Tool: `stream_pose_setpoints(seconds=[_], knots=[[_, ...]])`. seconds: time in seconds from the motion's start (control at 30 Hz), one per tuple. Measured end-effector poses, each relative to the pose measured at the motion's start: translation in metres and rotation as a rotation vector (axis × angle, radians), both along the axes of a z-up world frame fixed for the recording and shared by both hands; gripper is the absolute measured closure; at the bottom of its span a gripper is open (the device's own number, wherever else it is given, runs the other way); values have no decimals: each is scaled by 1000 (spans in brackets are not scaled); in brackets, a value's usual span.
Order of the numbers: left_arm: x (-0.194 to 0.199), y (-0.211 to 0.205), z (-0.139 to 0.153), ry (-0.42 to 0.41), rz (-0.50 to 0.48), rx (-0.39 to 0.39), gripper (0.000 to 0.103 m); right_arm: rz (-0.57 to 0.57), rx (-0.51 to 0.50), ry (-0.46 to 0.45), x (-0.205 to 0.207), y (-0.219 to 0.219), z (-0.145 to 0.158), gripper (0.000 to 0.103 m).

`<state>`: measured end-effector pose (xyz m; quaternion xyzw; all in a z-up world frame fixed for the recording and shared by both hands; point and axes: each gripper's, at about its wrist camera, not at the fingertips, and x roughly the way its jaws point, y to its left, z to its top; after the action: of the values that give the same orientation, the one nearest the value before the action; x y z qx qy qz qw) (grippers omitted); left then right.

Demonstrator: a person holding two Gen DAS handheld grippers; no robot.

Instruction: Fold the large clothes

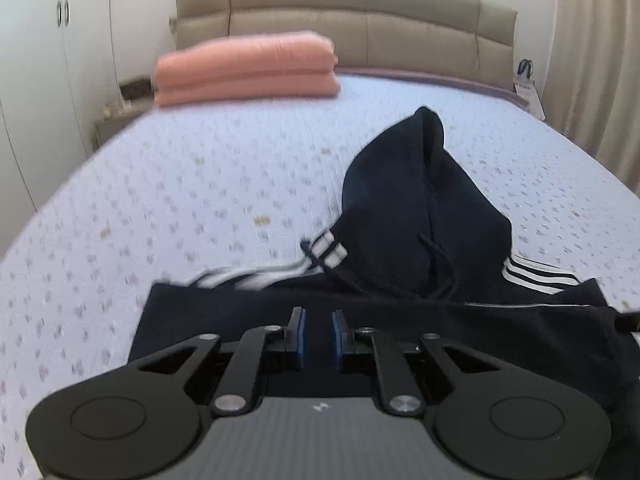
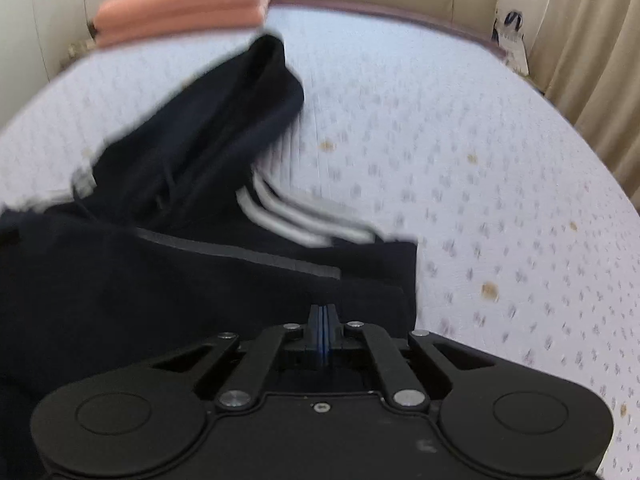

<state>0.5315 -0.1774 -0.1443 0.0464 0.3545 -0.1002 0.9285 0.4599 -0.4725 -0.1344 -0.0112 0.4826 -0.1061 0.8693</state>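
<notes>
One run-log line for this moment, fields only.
stage: folding dark hoodie on bed | left hand-held gripper: narrow gap, over hoodie | right hand-held gripper: shut, grip unclear | pink folded stack: by headboard

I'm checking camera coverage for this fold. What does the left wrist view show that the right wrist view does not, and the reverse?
Only the left wrist view: white wardrobe doors, the whole beige padded headboard, and the left tool with a narrow gap between its pads.

Only the right wrist view: the right tool, pads shut together over the fabric.

Both: the navy hooded jacket with white stripes, the folded pink blanket, and the pale patterned bedspread.
</notes>
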Motion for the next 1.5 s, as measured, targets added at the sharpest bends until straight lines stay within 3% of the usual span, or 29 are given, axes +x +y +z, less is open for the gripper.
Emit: stream_pose_setpoints(seconds=[0.07, 0.13, 0.23, 0.3, 0.37, 0.57, 0.63, 0.67, 0.7, 0.77, 0.83, 0.9, 0.97, 1.03, 1.07, 1.27, 1.3, 1.33, 1.37, 1.43, 1.5], knots=[[12, -8, -20, 59, -2, 67, 88, -32, 35, 98, 5, -13, -21, 103], [25, -6, -54, 190, 12, 125, 91, -16, 56, 107, 6, -17, -17, 103], [18, 0, -26, 124, -17, 69, 88, 32, 145, 115, 15, -32, 5, 103], [14, 3, 6, 28, -39, 12, 84, 69, 149, 55, 22, -35, 24, 100], [25, -3, 26, -30, -89, 24, 84, 104, 120, -11, 37, -37, 42, 97], [121, -34, 25, -71, -172, 19, 83, 107, 179, -202, 126, -54, 52, 93], [153, -43, 16, -36, -153, 18, 78, 93, 242, -225, 157, -59, 44, 93], [168, -47, 10, -25, -141, 6, 75, 73, 281, -233, 172, -62, 39, 89], [184, -49, 3, -20, -129, -10, 71, 49, 313, -241, 186, -65, 34, 73], [215, -55, -8, -6, -108, -22, 71, 16, 369, -259, 207, -70, 23, 54], [249, -58, -21, 33, -107, -53, 68, 10, 381, -271, 223, -75, 10, 44], [283, -58, -33, 100, -132, -97, 55, 43, 399, -259, 240, -80, -1, 34], [307, -56, -44, 180, -152, -157, 52, 76, 440, -217, 255, -85, -14, 34], [328, -53, -54, 280, -215, -263, 38, 77, 457, -191, 263, -87, -21, 34], [333, -52, -59, 313, -226, -304, 37, 71, 461, -183, 266, -87, -24, 34], [369, -43, -84, 443, -211, -539, 41, 47, 578, -129, 291, -90, -40, 37], [374, -44, -88, 467, -220, -585, 53, 37, 581, -106, 295, -89, -44, 52], [375, -48, -90, 486, -221, -601, 84, 39, 578, -109, 295, -88, -43, 65], [375, -52, -88, 486, -216, -580, 96, 45, 585, -117, 294, -87, -43, 90], [368, -60, -81, 455, -203, -544, 97, 34, 616, -139, 286, -90, -36, 93], [354, -63, -65, 384, -215, -510, 98, 48, 583, -183, 271, -89, -20, 94]])
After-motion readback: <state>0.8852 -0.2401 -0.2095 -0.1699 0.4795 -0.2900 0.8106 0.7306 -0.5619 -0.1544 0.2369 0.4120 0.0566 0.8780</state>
